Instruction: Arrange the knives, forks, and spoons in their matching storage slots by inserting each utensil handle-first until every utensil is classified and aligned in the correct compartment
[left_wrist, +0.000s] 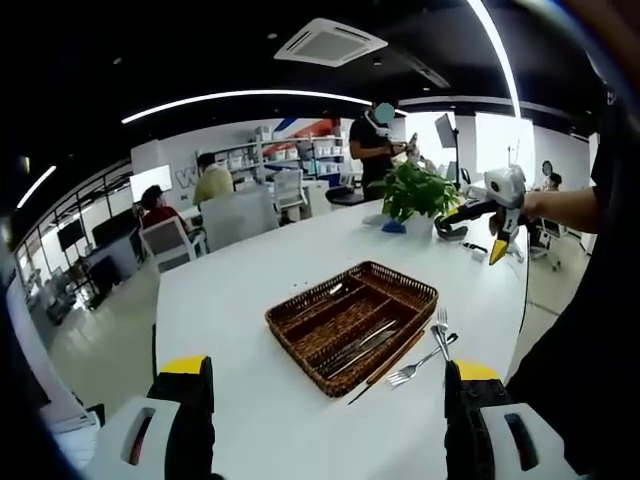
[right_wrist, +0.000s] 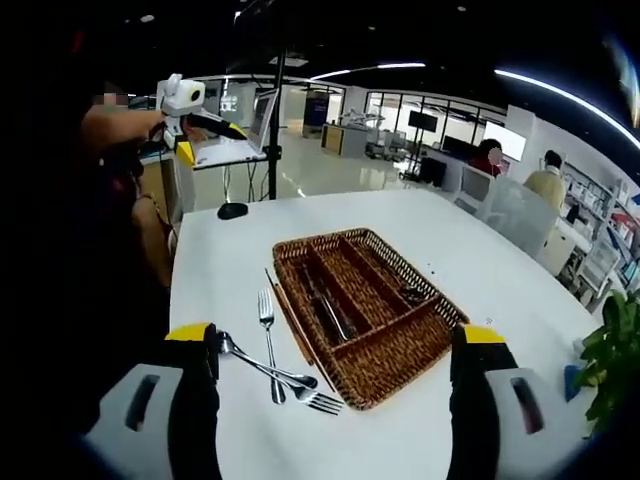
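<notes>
A brown wicker cutlery tray (left_wrist: 300, 312) (right_wrist: 400, 368) with long slots lies on the white table (left_wrist: 240, 290) (right_wrist: 450, 230). Several silver utensils (left_wrist: 365, 345) (right_wrist: 325, 305) lie in its slots. Two or three forks (left_wrist: 432, 352) (right_wrist: 268, 335) lie crossed on the table beside the tray, and a thin brown stick (left_wrist: 388, 362) (right_wrist: 292, 325) runs along the tray's edge. My left gripper (left_wrist: 325, 415) hangs open over the near table edge, nothing between its jaws. My right gripper (right_wrist: 335, 410) is open too, jaws wide, with the forks just ahead on its left. Each gripper shows in the other's view, hand-held and raised off the table (left_wrist: 497, 212) (right_wrist: 190, 105).
A potted plant (left_wrist: 415, 190) (right_wrist: 612, 350) stands at one end of the table, and a small black object (right_wrist: 232, 210) lies at the other. People sit and stand among desks, chairs (left_wrist: 165, 240) and shelves beyond. The person's dark sleeve (left_wrist: 590, 330) is close by.
</notes>
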